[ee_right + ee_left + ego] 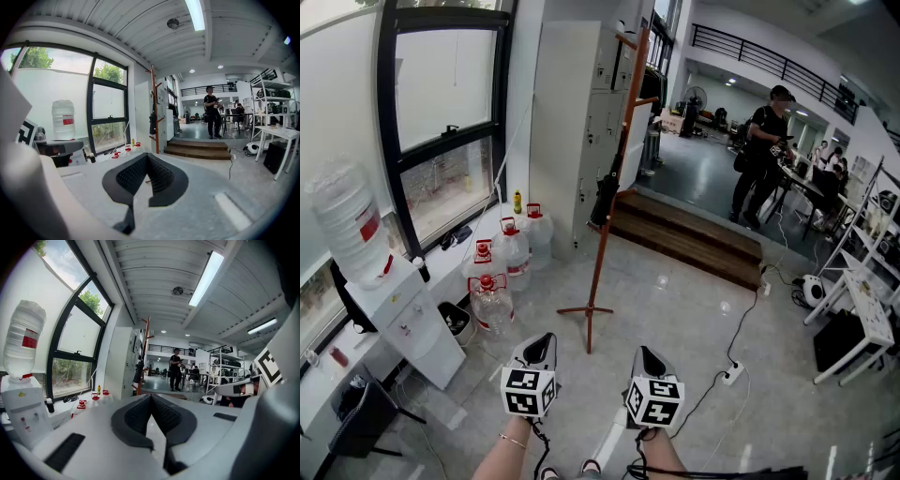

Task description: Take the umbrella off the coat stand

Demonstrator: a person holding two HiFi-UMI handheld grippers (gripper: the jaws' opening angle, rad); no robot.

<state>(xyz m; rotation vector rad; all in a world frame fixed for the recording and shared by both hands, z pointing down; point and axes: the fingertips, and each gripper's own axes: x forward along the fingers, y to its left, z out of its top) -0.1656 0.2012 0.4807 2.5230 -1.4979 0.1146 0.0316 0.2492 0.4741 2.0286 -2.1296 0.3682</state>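
The left claw [543, 338] and the right claw [645, 352] are held side by side low over the pale floor [675, 309]. Each has its jaws closed tip to tip with nothing between them. Straight ahead of the pair, and well apart from both, stands the red-brown coat stand [599, 258], its foot on the floor roughly between the lines of the two claws. The dark, folded umbrella [605, 197] hangs partway up its pole, above and beyond the claws and untouched by either. Ahead and to the left of the left claw are several water bottles [493, 302] with red caps and a white water dispenser [405, 323] below the window. Far ahead to the right, past a wooden step [689, 239], a person in black [763, 155] stands.
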